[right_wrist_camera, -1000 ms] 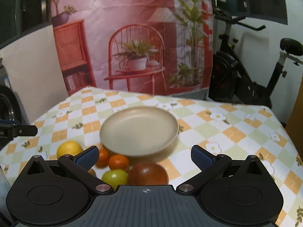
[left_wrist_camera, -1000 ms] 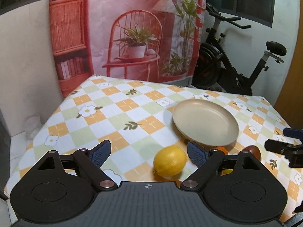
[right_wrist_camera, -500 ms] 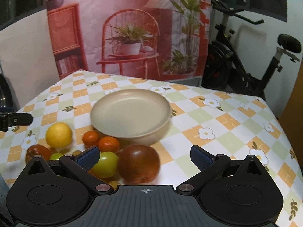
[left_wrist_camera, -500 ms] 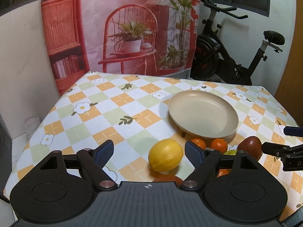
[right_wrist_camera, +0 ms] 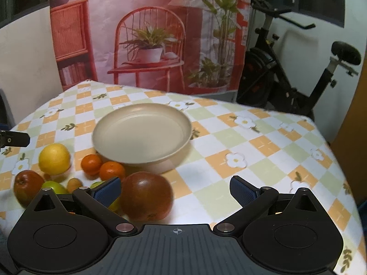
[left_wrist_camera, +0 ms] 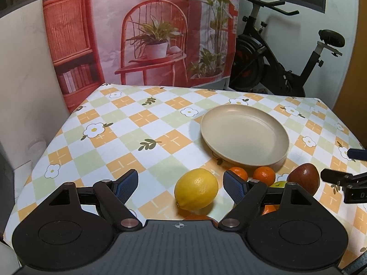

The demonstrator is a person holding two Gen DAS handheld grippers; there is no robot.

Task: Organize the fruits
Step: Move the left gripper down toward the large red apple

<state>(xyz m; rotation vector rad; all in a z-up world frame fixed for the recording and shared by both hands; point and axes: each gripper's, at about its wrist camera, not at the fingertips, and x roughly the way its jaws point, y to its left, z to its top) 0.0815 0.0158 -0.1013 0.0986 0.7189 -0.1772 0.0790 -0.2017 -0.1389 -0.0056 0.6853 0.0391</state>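
A yellow lemon (left_wrist_camera: 196,189) lies on the checked tablecloth between the fingers of my left gripper (left_wrist_camera: 181,183), closer to the right pad; the jaws are open and neither pad presses it. A dark red apple (right_wrist_camera: 146,197) sits between the fingers of my right gripper (right_wrist_camera: 176,188), just beside the left pad; this gripper is open too. Behind the fruit stands a beige plate (right_wrist_camera: 142,135) with nothing in it. Two mandarins (right_wrist_camera: 91,164) (right_wrist_camera: 112,171), another red apple (right_wrist_camera: 27,186), a green fruit (right_wrist_camera: 54,186) and a small apricot-like fruit (right_wrist_camera: 74,184) cluster in front of the plate.
The table's far edge (left_wrist_camera: 206,89) meets a printed backdrop (left_wrist_camera: 149,34); an exercise bike (left_wrist_camera: 286,68) stands behind on the right. A white wall (left_wrist_camera: 23,80) runs along the left edge. The right gripper's fingers (left_wrist_camera: 339,178) reach in beside the apple (left_wrist_camera: 304,177).
The left jaws have narrowed a little around the lemon. The right wrist view has tipped down, so more of the fruit cluster shows and the dark red apple looks larger between its fingers.
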